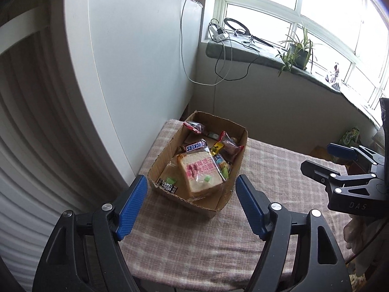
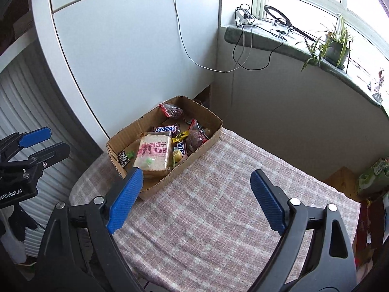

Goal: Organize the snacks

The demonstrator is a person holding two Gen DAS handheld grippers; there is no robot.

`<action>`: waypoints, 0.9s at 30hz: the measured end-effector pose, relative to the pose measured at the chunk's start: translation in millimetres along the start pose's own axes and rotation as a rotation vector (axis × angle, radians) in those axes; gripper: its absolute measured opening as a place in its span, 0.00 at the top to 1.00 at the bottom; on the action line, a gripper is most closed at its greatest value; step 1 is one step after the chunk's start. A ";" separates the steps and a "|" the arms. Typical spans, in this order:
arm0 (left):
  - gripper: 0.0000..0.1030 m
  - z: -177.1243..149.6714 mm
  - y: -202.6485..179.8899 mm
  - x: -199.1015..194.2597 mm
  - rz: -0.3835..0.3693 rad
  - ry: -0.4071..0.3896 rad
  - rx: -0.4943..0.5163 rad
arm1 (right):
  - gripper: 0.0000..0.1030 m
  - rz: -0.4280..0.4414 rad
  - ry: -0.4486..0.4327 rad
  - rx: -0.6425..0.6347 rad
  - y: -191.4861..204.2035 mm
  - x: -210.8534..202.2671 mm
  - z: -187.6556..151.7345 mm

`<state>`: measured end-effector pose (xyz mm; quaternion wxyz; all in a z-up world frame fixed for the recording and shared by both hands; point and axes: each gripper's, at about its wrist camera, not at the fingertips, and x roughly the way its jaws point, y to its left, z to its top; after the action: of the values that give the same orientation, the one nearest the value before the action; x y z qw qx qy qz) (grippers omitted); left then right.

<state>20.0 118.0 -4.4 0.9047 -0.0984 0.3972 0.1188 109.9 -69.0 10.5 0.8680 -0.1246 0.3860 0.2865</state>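
A low cardboard box [image 1: 194, 203] [image 2: 189, 160] sits at the far left corner of the checked tablecloth. Inside lie a wrapped bread slice pack [image 1: 201, 172] [image 2: 153, 154], a Snickers bar [image 1: 195, 146] [image 2: 166, 129], a red packet [image 1: 193, 126] [image 2: 172, 112] and several small sweets. My left gripper [image 1: 192, 182] [image 2: 58, 138] hovers open in front of the box, nothing between its blue pads. To its right, my right gripper [image 2: 196, 173] [image 1: 316, 157] is open and empty above the cloth, near the box's right side.
The tablecloth [image 2: 206, 219] covers a small table. A white cabinet [image 1: 136, 73] stands close behind and left of the box. A windowsill [image 2: 279, 41] holds a potted plant [image 2: 336, 45], a ring light and cables. A green packet [image 2: 374, 177] lies beyond the table's right edge.
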 end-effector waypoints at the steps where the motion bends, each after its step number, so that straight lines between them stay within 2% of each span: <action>1: 0.27 -0.8 -0.8 -0.5 0.001 0.003 -0.002 | 0.10 -0.010 -0.003 -0.002 -0.1 -1.3 -1.1; 27: 0.27 -7.7 -8.6 -17.7 0.030 -0.023 0.000 | 0.10 -0.003 -0.016 0.001 3.3 -13.9 -3.7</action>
<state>5.5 105.3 4.4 0.9073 -0.0908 0.3883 0.1335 98.3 -73.5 18.3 0.8715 -0.1224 0.3791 0.2861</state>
